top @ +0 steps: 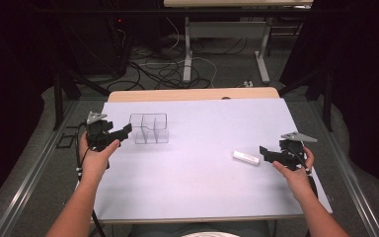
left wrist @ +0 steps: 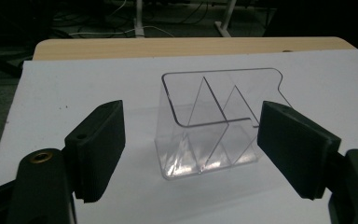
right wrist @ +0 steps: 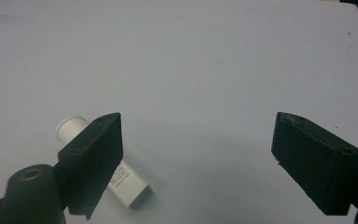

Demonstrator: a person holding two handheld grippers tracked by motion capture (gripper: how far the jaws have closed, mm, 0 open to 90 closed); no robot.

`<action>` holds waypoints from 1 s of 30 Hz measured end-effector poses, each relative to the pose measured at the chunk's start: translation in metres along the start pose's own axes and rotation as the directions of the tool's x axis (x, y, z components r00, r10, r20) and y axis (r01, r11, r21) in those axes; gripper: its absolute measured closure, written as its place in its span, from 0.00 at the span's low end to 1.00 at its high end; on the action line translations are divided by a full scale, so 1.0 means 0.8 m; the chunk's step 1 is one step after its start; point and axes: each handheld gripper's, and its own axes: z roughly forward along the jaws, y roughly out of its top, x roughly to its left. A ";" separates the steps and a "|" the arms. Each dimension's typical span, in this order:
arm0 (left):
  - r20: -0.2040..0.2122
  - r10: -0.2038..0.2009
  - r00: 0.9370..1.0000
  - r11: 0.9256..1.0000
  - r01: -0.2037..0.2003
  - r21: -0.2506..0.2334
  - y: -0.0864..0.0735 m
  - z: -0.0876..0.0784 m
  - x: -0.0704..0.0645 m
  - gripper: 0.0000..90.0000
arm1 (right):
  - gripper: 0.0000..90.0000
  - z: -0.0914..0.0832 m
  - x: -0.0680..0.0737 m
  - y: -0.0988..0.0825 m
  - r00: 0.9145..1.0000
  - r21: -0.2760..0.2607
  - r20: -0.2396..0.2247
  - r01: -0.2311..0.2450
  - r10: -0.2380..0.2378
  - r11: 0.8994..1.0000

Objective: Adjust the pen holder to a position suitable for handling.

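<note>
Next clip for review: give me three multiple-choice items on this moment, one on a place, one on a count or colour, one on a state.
1. Where does the small white tube lie on the pale sheet-covered table?
A. inside the clear plastic divided organiser
B. just ahead of the right hand-held gripper
C. on the floor

2. What colour are the jaw pads of both hand-held grippers?
A. black
B. red
C. yellow

3. How does the left hand-held gripper stand to the clear plastic divided organiser?
A. clamped on its wall
B. jaws apart, not touching it
C. resting inside a compartment

Key: 1 B, the high view shows the tube flat on the sheet beside the right hand-held gripper. 2 A, both gripper views show black pads. 3 B, the left gripper view shows a gap between each pad and the organiser.
</note>
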 end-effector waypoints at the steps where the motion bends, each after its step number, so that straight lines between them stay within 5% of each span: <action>1: -0.003 0.008 1.000 1.000 -0.008 -0.003 0.003 0.001 0.000 0.28 | 0.18 0.000 0.000 0.000 1.000 0.001 -0.002 0.000 0.000 1.000; 17: -0.030 -0.028 0.999 0.999 0.029 0.037 0.046 0.029 -0.002 0.39 | 0.19 0.000 -0.001 0.000 1.000 0.001 -0.006 -0.002 0.002 1.000; 30: -0.073 -0.058 0.996 0.992 0.066 0.106 0.043 0.058 0.010 0.55 | 0.19 0.002 -0.002 -0.002 1.000 0.010 -0.011 -0.014 0.014 1.000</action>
